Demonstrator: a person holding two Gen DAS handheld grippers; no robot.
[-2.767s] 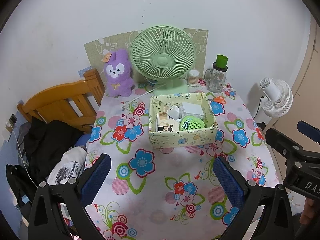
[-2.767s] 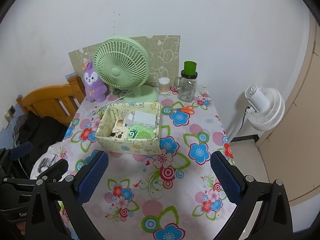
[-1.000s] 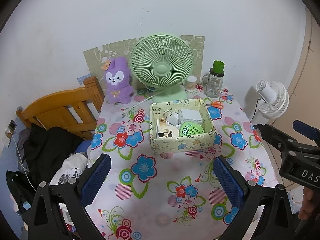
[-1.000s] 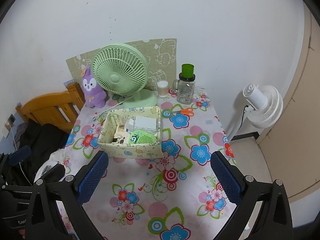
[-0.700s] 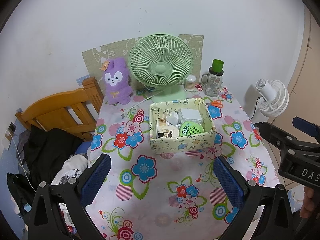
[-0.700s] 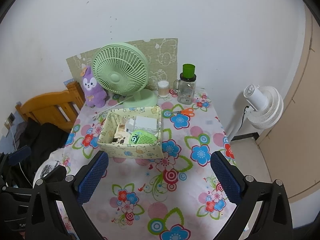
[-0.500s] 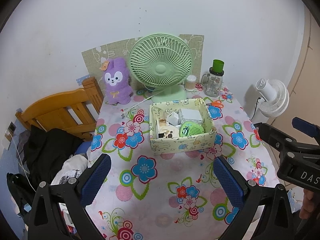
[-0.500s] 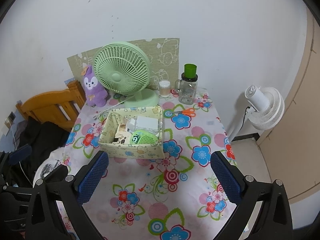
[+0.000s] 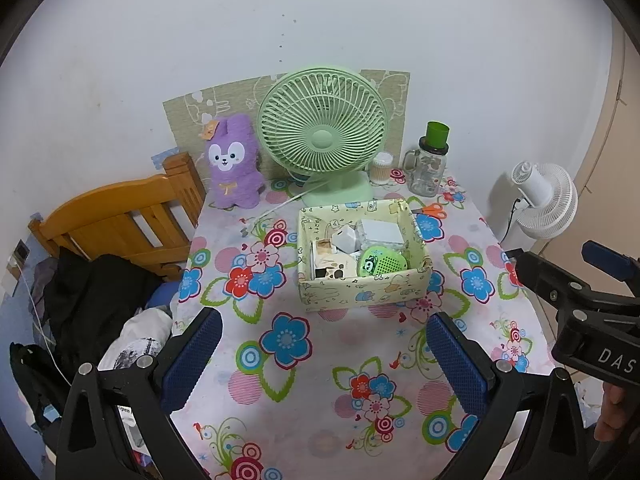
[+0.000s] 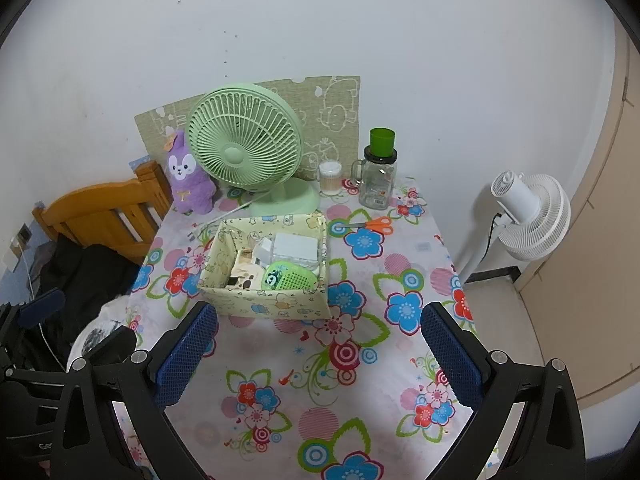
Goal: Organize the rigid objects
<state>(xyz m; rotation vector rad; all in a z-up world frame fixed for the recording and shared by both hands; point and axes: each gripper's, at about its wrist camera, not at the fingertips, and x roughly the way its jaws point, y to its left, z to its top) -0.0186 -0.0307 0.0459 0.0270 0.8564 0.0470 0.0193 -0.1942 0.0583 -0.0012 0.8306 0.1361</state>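
**Ana:** Rigid objects first: where do they stand, and what are the grippers doing?

**Ben:** Start at the tools. The left gripper [image 9: 324, 354] hangs above the near part of the surface [image 9: 328, 364] with its blue pads spread wide and nothing between them. The right gripper [image 10: 318, 350] is the same, wide apart and empty, over the flowered cloth. Neither touches anything.

**Ana:** So which step is this?

**Ben:** My reading is that it is either the very start or the very end. Both tools are well back from the storage box [image 9: 362, 288], which sits mid-surface. No item is in hand.

**Ana:** What is in the box?

**Ben:** A green perforated case with a panda face [image 9: 382, 264] toward the near right, a white rectangular box [image 9: 380, 232] behind it, a small white faceted piece [image 9: 344, 236] beside that, and a cream item with dark spots [image 9: 330, 266] along the near left wall. They are packed close; I cannot tell what lies underneath.

**Ana:** Anything loose outside it?

**Ben:** Orange-handled scissors [image 10: 370, 225] lie flat just behind the box's right far corner. A glass jar with a green cap [image 10: 378, 178] and a cotton swab tub [image 10: 330, 178] stand near the wall, beside the green desk fan [image 10: 244, 154]. A purple plush rabbit [image 9: 234, 164] stands left of the fan.

**Ana:** And the next move?

**Ben:** If anything remains, I would judge the scissors the likeliest. That calls for a long forward reach by the right gripper past the box and a low, flat pinch, since they lie flush on the cloth.
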